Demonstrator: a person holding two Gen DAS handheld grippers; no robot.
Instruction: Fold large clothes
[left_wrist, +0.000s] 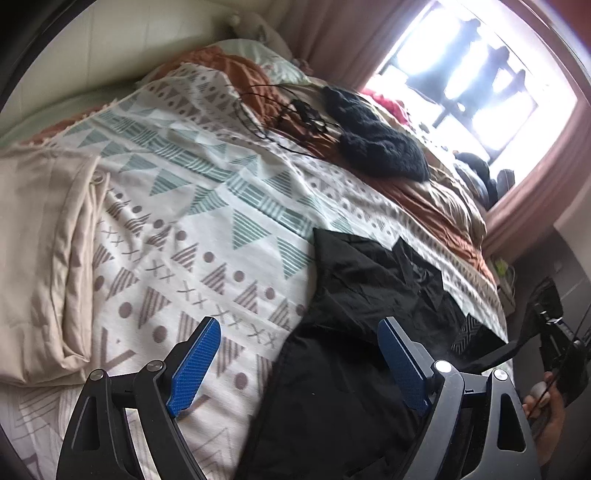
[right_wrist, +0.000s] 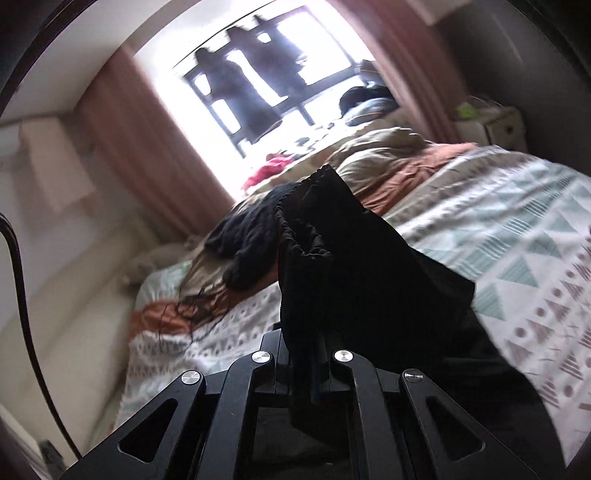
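Note:
A large black garment (left_wrist: 354, 314) lies crumpled on the patterned bedspread (left_wrist: 192, 229). My left gripper (left_wrist: 299, 350) is open and empty, low over the bedspread, with its right finger over the garment's edge. My right gripper (right_wrist: 308, 354) is shut on the black garment (right_wrist: 354, 273) and holds its gathered, elastic-looking edge lifted above the bed, the cloth hanging down over the fingers. The right gripper also shows at the right edge of the left wrist view (left_wrist: 550, 332).
A folded beige cloth (left_wrist: 40, 258) lies at the left of the bed. A black knitted garment (left_wrist: 376, 136) and tangled black cables (left_wrist: 295, 114) lie further up on orange bedding (left_wrist: 436, 199). A bright window (right_wrist: 258, 81) with pink curtains (right_wrist: 147, 147) stands beyond.

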